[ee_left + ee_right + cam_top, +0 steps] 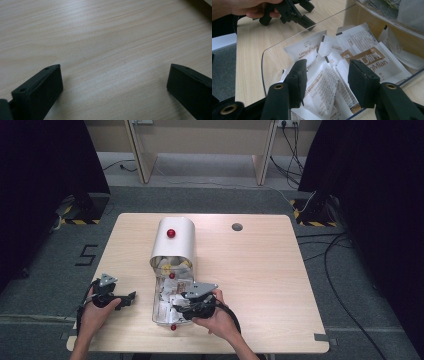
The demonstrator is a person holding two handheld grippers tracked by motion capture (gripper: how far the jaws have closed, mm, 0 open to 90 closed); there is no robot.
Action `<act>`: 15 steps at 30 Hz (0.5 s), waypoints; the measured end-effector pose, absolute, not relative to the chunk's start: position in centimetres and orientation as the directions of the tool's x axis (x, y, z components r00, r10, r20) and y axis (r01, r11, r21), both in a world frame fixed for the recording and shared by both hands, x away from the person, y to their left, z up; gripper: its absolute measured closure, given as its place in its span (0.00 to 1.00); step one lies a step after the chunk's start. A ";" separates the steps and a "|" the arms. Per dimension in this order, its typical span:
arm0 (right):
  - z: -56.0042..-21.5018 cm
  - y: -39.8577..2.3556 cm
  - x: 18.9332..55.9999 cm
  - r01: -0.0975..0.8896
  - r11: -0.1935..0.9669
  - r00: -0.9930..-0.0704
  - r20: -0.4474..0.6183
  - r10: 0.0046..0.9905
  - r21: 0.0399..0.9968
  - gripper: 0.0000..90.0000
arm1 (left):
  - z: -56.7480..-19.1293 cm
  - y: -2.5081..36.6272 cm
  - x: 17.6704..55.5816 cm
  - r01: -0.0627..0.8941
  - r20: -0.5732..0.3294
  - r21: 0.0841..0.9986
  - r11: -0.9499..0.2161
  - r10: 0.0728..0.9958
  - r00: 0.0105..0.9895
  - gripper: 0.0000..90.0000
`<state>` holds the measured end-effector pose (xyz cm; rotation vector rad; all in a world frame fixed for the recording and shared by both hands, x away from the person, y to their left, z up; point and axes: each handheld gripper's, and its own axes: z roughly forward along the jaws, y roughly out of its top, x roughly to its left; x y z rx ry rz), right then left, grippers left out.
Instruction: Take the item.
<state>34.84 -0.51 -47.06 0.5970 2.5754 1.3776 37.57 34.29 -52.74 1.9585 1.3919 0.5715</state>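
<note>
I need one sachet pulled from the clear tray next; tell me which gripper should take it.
Right. The right gripper has its jaws apart directly over the white sachets in the clear tray, while the left gripper sits off beside it over bare table.

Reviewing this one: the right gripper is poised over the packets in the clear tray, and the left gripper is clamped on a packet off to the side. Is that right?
Not quite. The left gripper holds nothing: the left gripper view shows its jaws wide apart over the bare wooden table. The rest stands: the right gripper is poised over the packets in the clear tray.
</note>
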 end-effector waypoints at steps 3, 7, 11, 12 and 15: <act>-47.1 -0.5 34.9 0.271 0.497 -0.907 0.046 0.419 0.825 0.56 | -52.7 34.3 37.6 0.653 -0.024 0.726 -0.216 0.941 0.339 0.00; -47.3 -0.5 34.9 0.274 0.500 -0.907 0.048 0.419 0.822 0.57 | -52.7 34.3 37.6 0.653 -0.024 0.726 -0.217 0.941 0.339 0.00; -47.4 -0.4 34.9 0.274 0.505 -0.908 0.047 0.416 0.818 0.58 | -52.7 34.3 37.6 0.653 -0.024 0.726 -0.217 0.941 0.339 0.00; -47.4 -0.3 34.9 0.275 0.506 -0.908 0.048 0.416 0.817 0.58 | -52.7 34.3 37.6 0.653 -0.024 0.726 -0.216 0.941 0.338 0.00; -47.5 -0.3 34.9 0.277 0.509 -0.908 0.049 0.416 0.815 0.59 | -52.7 34.3 37.6 0.653 -0.024 0.726 -0.217 0.941 0.339 0.00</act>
